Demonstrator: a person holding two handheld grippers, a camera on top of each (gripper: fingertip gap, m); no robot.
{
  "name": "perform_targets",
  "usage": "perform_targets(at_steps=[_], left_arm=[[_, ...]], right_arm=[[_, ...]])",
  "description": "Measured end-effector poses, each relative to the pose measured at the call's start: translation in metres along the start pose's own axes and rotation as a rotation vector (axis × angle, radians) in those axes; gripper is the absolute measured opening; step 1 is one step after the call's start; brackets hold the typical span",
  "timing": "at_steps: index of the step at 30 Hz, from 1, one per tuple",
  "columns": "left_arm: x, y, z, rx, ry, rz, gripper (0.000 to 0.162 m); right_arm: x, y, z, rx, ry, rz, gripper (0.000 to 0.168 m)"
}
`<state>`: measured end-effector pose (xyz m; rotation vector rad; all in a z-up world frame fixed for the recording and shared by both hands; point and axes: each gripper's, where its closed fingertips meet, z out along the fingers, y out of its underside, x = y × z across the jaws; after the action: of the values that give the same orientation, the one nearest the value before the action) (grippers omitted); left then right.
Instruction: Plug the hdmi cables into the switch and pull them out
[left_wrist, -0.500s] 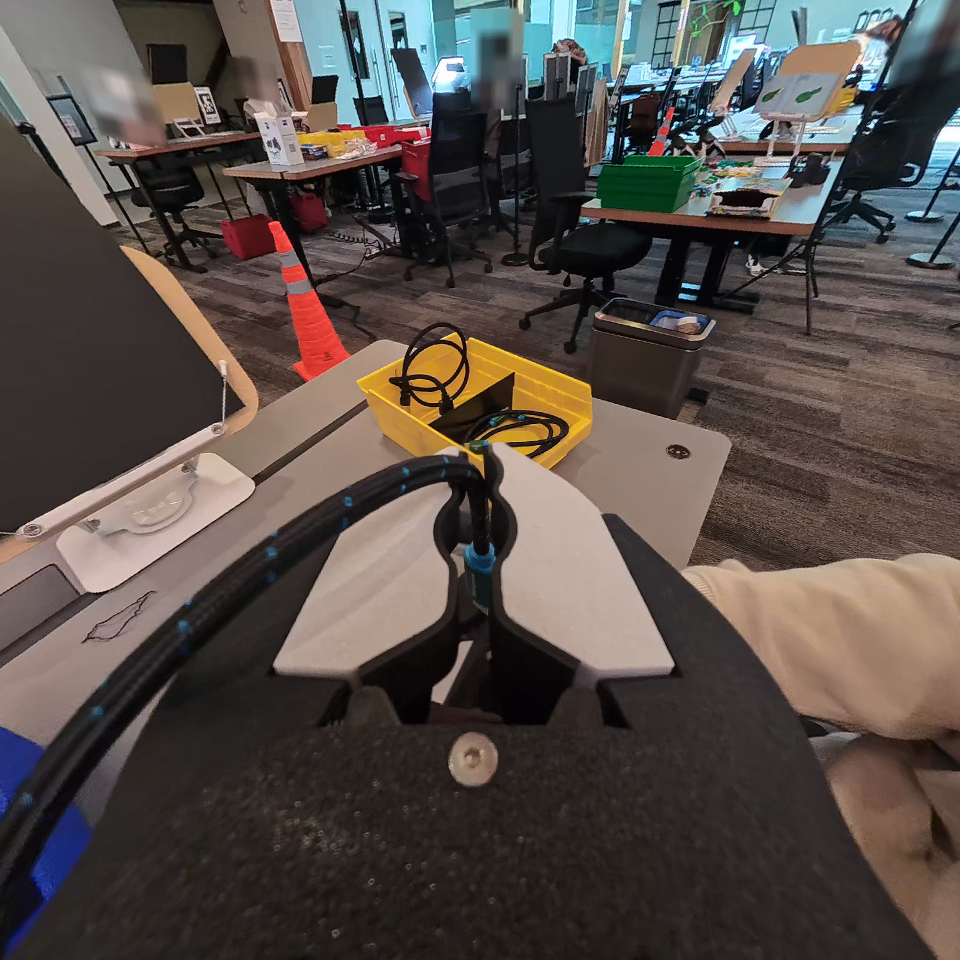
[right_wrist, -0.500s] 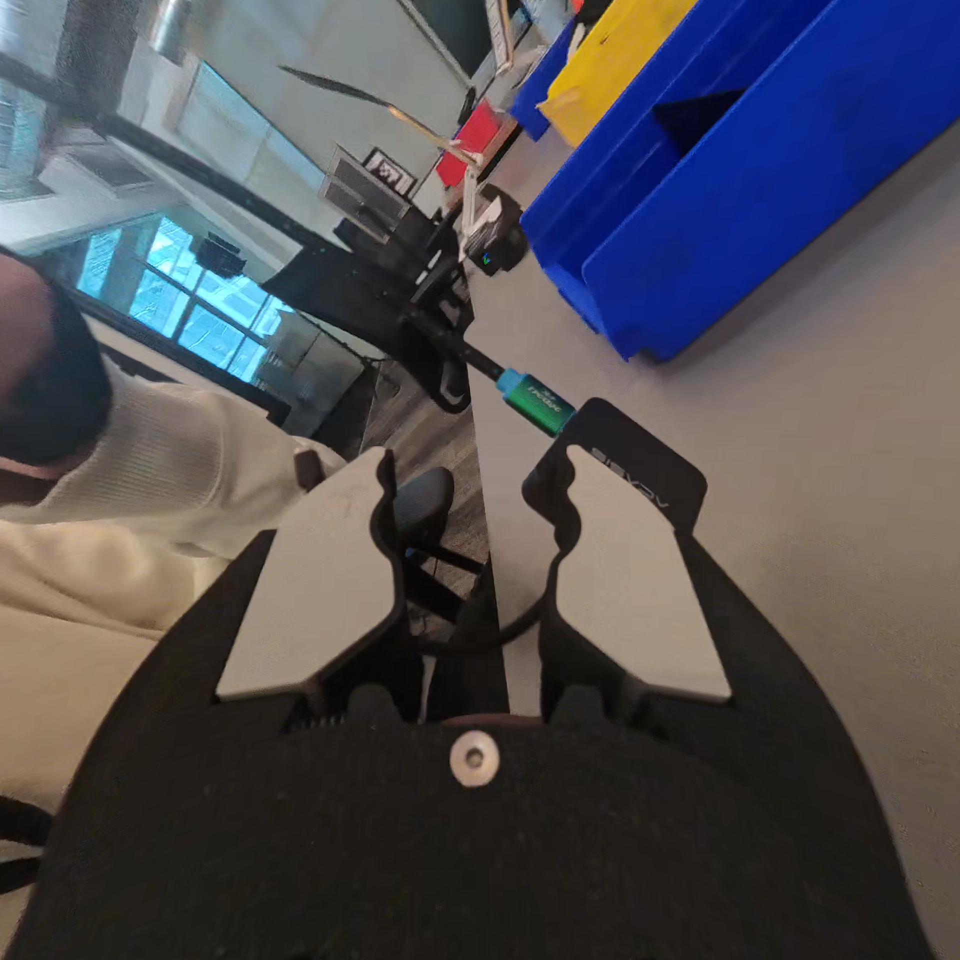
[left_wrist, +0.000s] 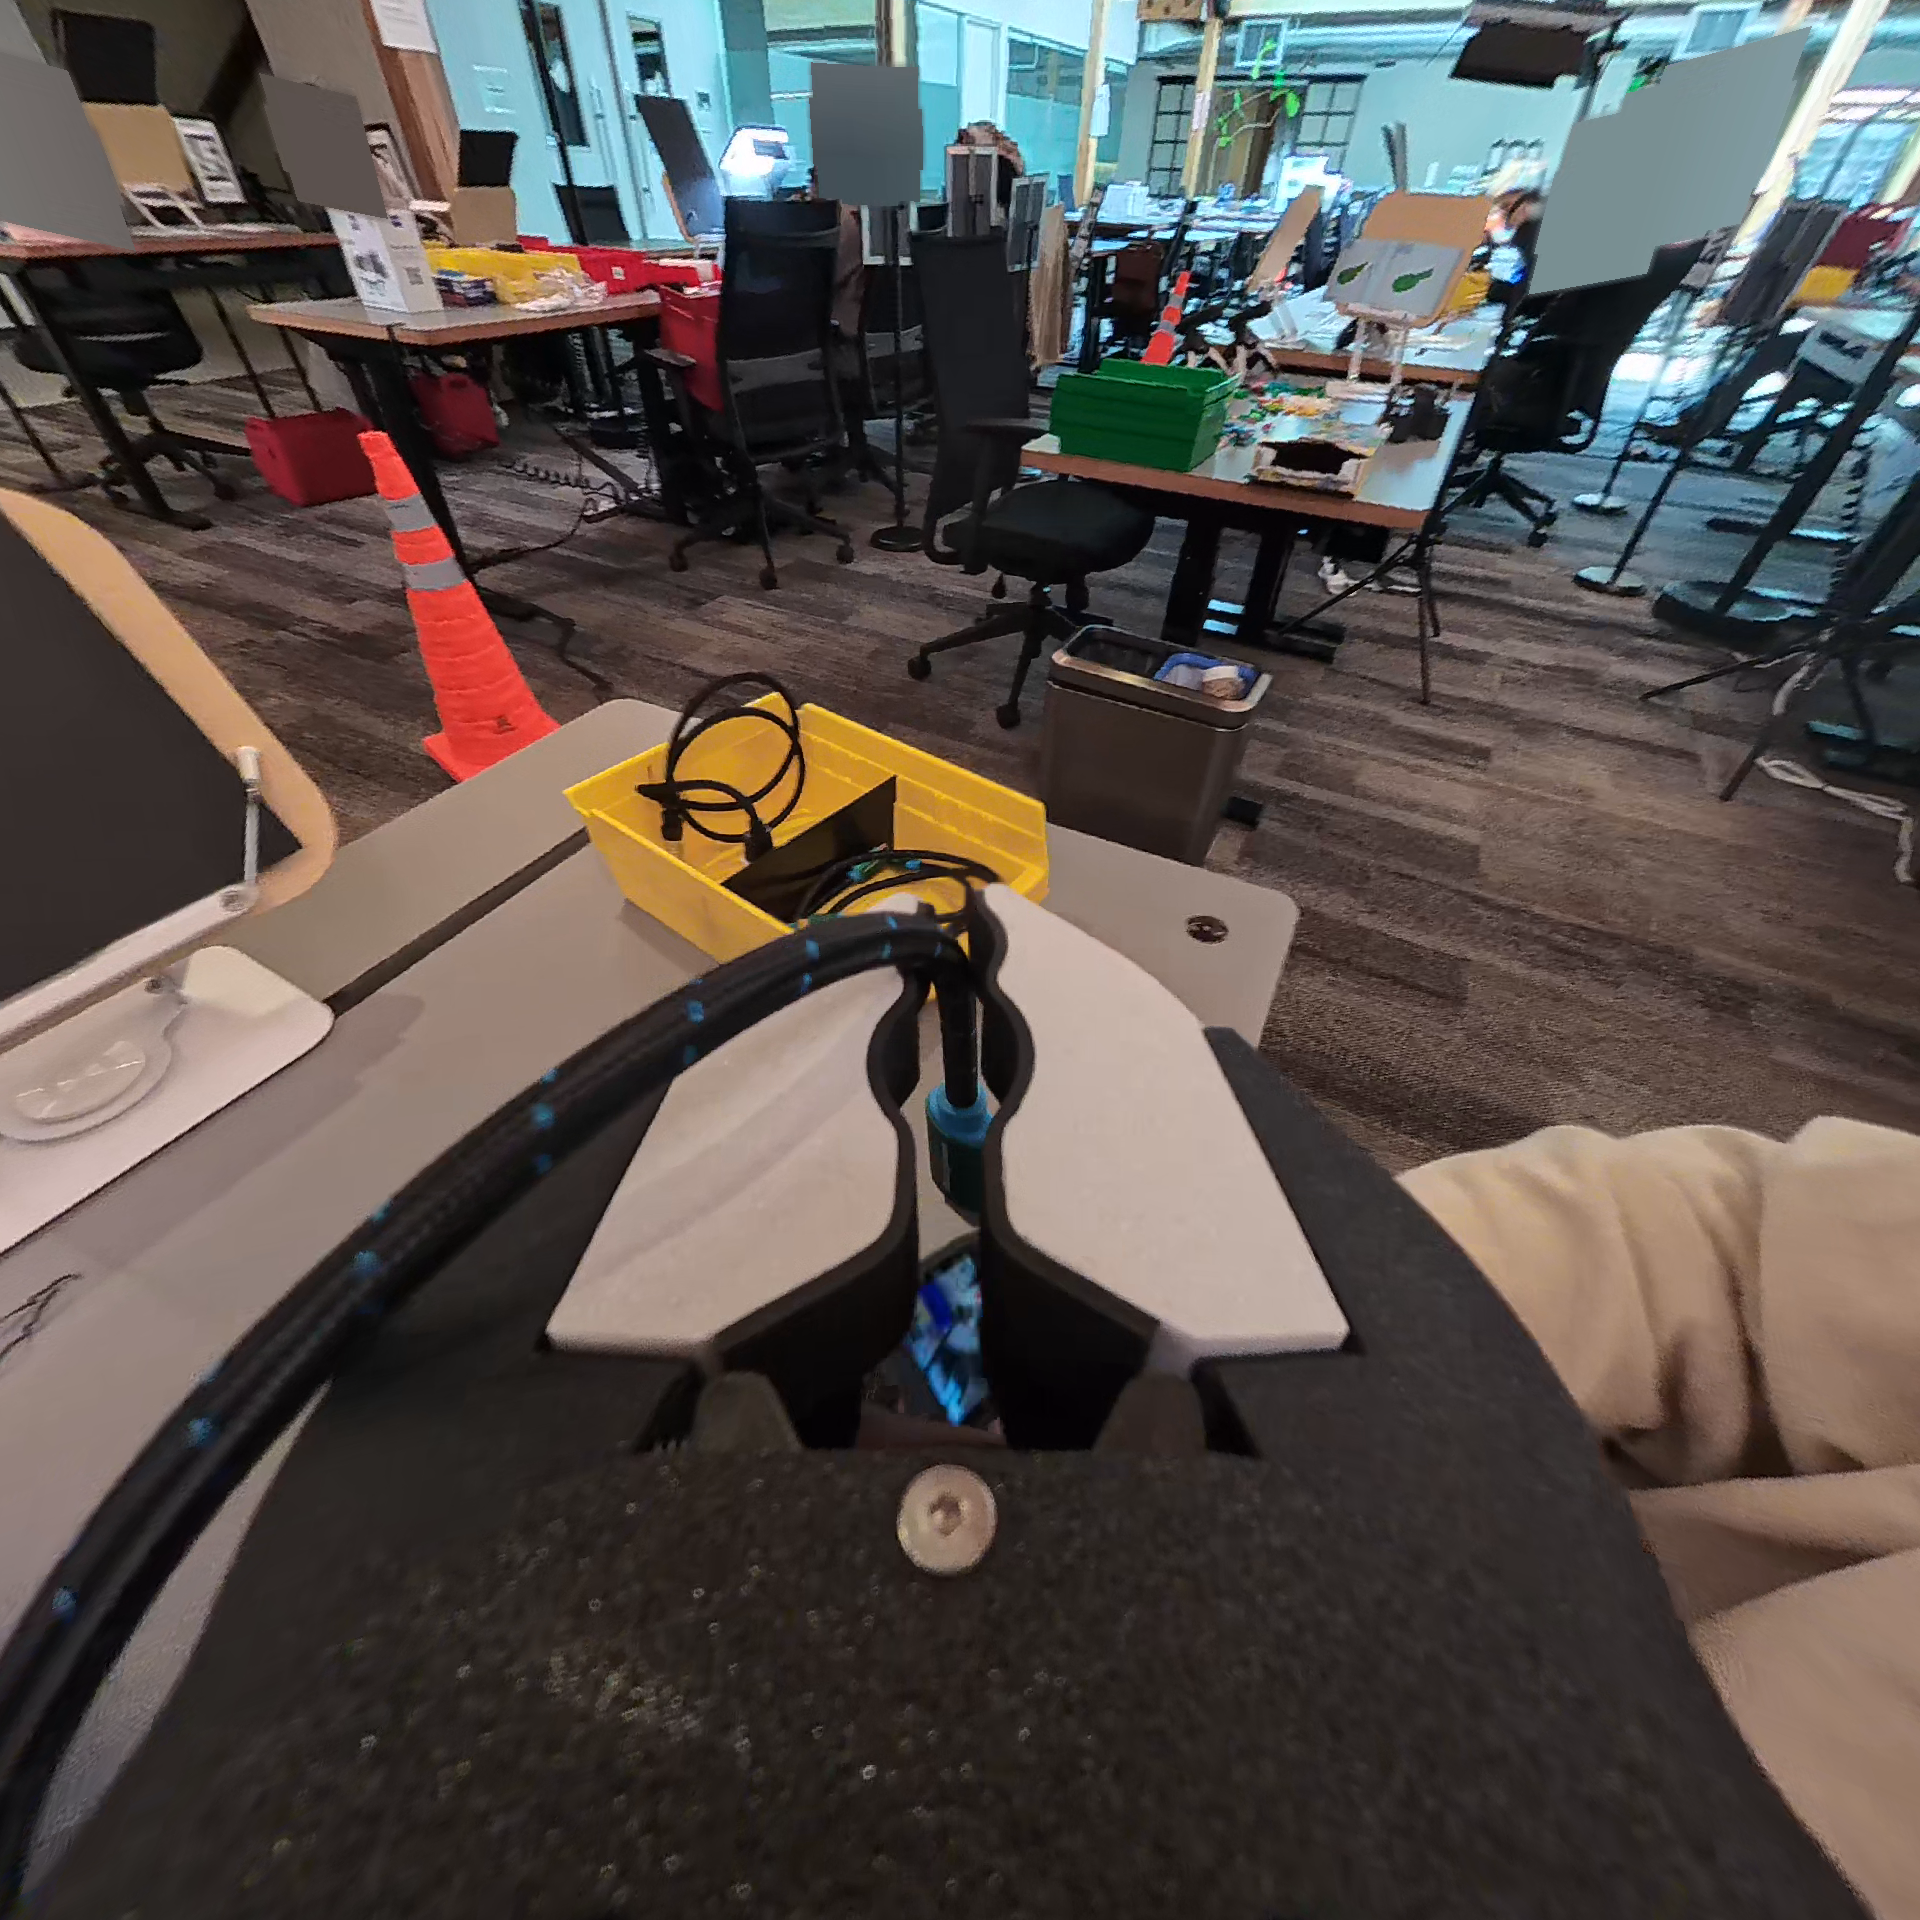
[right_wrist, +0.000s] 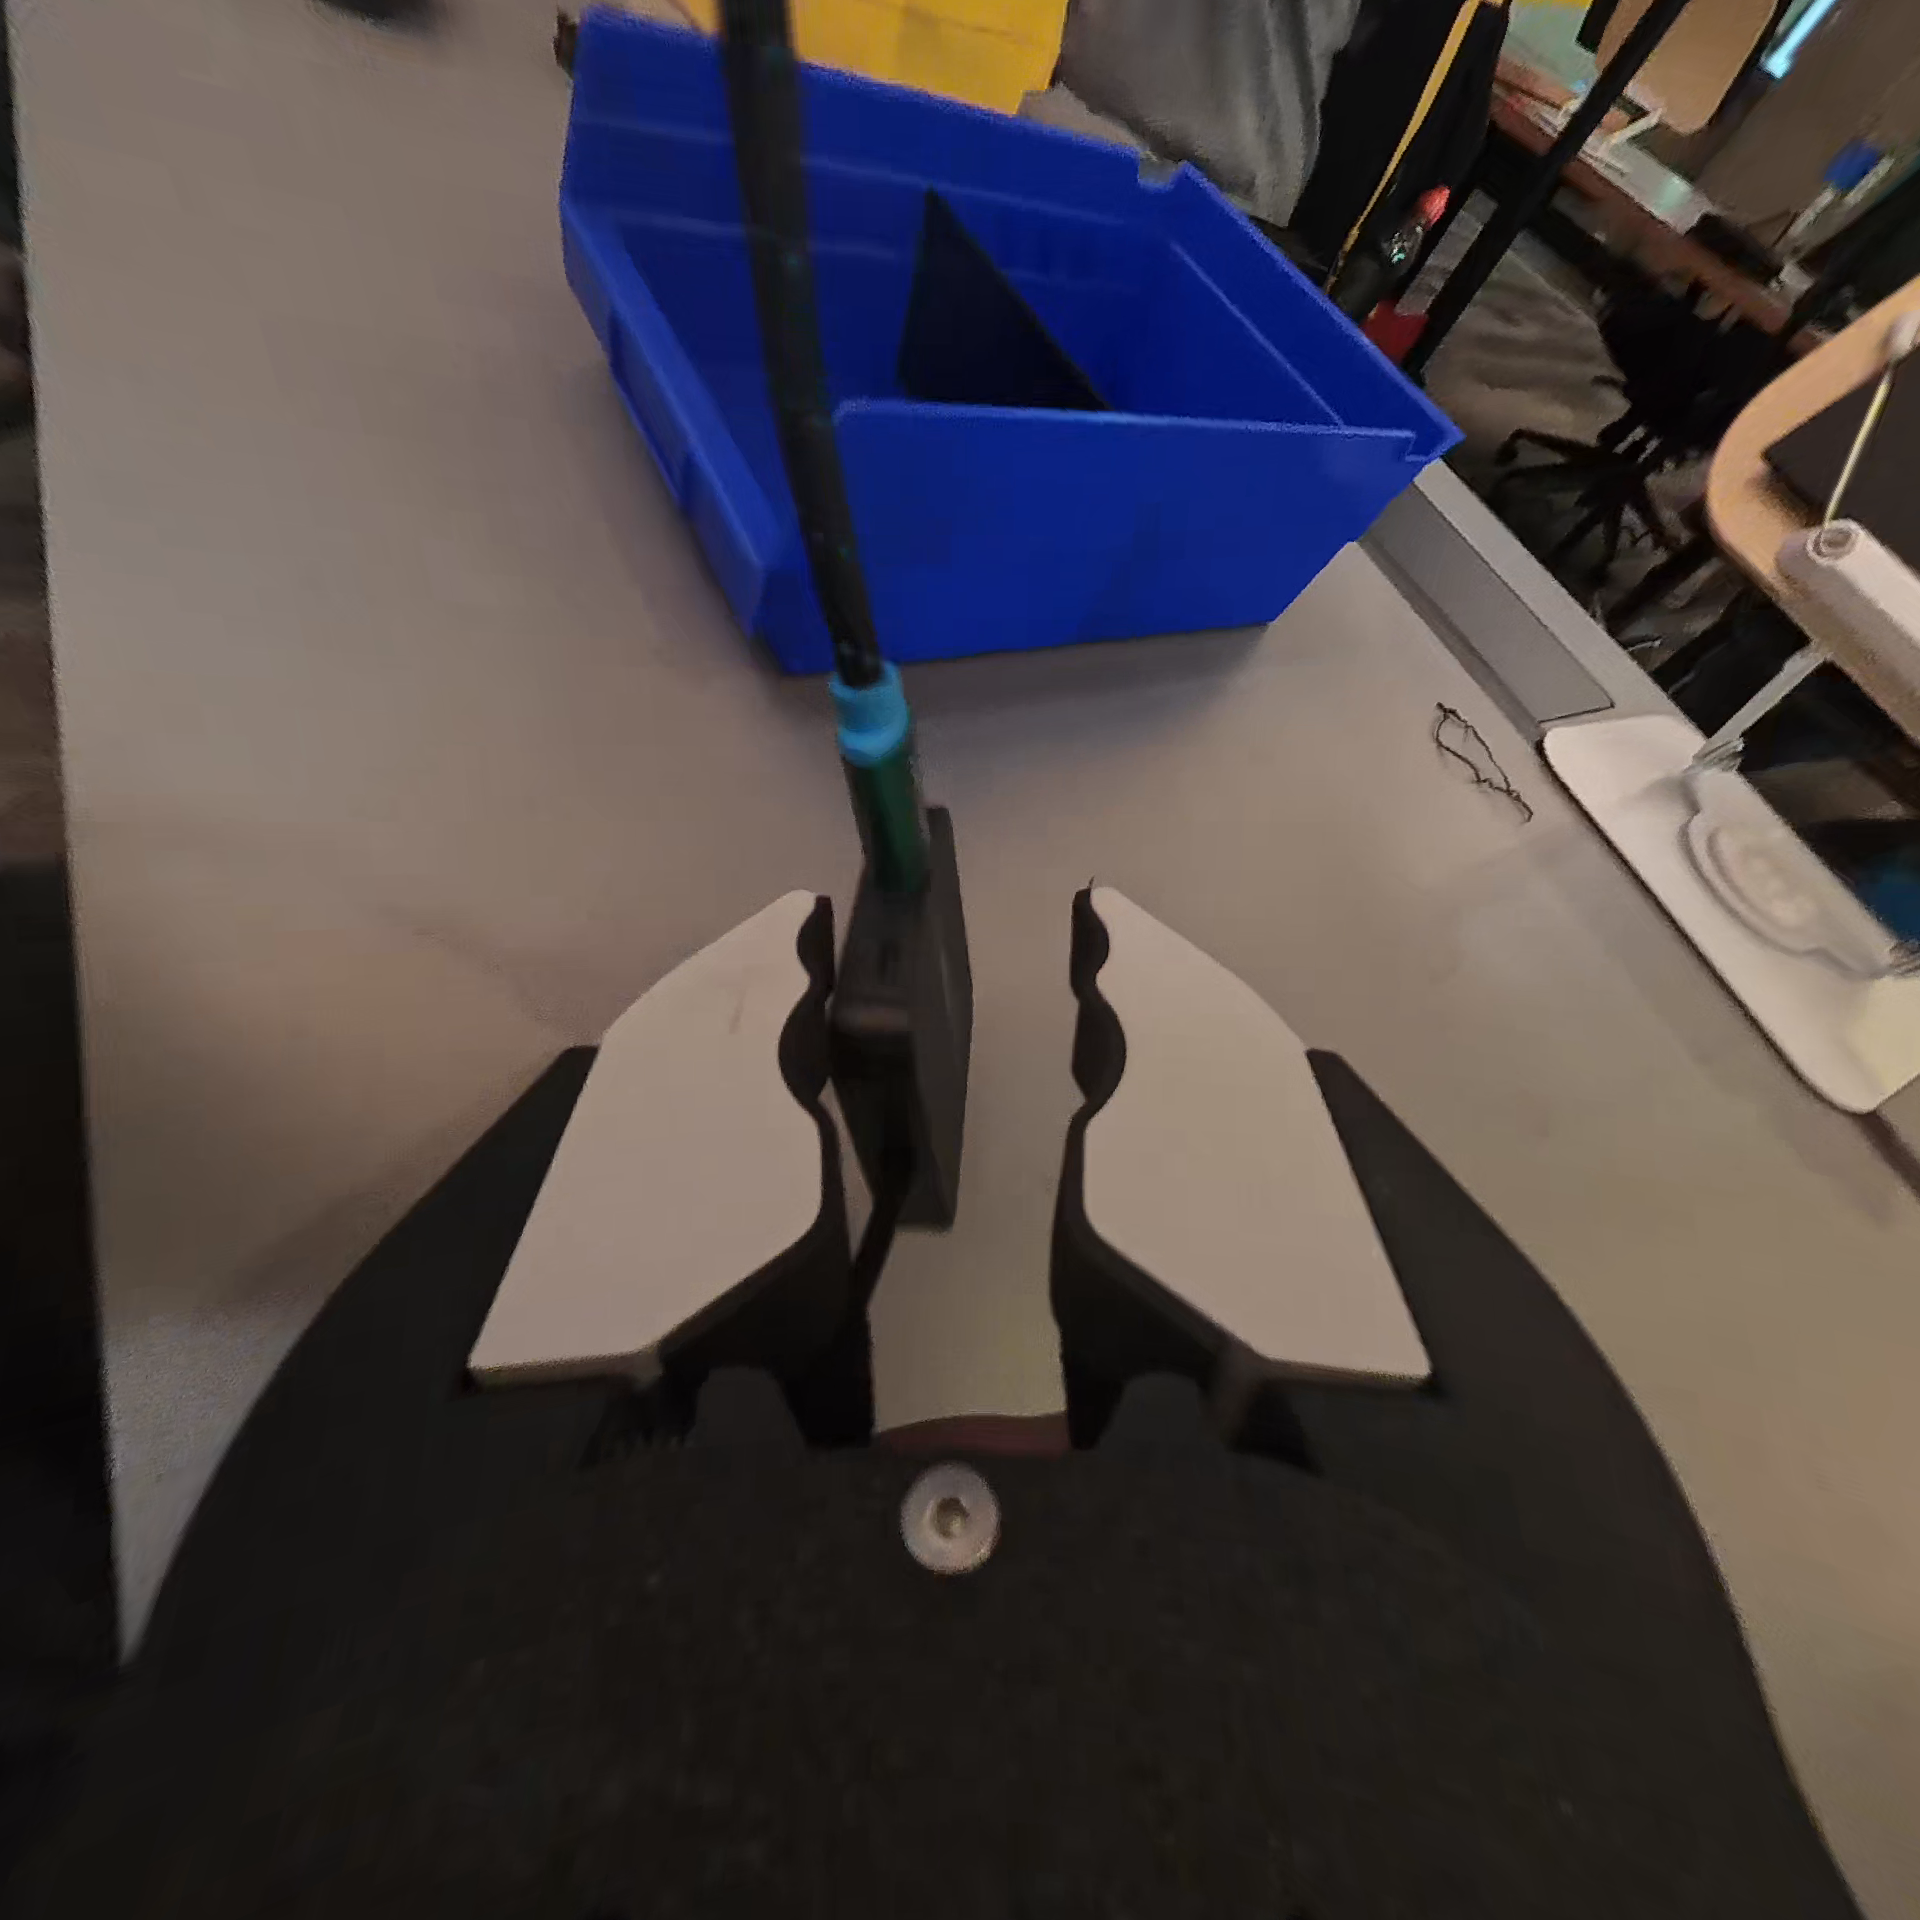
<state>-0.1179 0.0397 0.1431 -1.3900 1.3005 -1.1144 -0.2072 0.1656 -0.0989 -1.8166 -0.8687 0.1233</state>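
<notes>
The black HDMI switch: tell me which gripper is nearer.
Right. The right gripper is open around the HDMI switch; the left gripper clamps a cable plug, no switch in its view.

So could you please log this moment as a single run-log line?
left gripper: shut on HDMI plug | right gripper: open around switch | second HDMI cable: plugged into switch | blue bin: behind

Switch before bin

Grey table; blue bin, probably resting.
</notes>
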Motion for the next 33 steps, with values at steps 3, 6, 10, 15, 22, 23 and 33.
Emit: perform_targets(at_steps=[3, 6, 10, 15, 22, 23, 33], left_arm=[[0.011, -0.006, 0.003, 0.001, 0.076, -0.053, 0.006], [0.011, -0.009, 0.003, -0.003, 0.071, -0.050, 0.006], [0.007, -0.012, -0.013, 0.019, 0.055, -0.051, 0.007], [0.032, 0.002, -0.060, 0.064, 0.176, -0.061, 0.009], [0.057, 0.108, -0.151, 0.003, 0.379, -0.126, 0.010], [0.048, 0.126, -0.157, -0.013, 0.346, -0.171, 0.010], [0.006, 0.159, -0.184, 0.039, 0.170, -0.260, 0.013]], right_arm=[[-0.003, 0.008, 0.007, -0.029, 0.027, -0.106, 0.041], [0.004, 0.018, 0.009, -0.079, 0.087, -0.162, 0.020], [0.013, 0.030, 0.000, -0.077, 0.104, -0.157, 0.018], [0.037, 0.053, -0.029, -0.050, 0.180, -0.213, 0.017], [0.090, 0.058, -0.083, -0.045, 0.418, -0.452, 0.015], [0.096, 0.061, -0.087, -0.056, 0.429, -0.454, 0.016], [0.095, 0.083, -0.073, -0.148, 0.371, -0.578, 0.020]])
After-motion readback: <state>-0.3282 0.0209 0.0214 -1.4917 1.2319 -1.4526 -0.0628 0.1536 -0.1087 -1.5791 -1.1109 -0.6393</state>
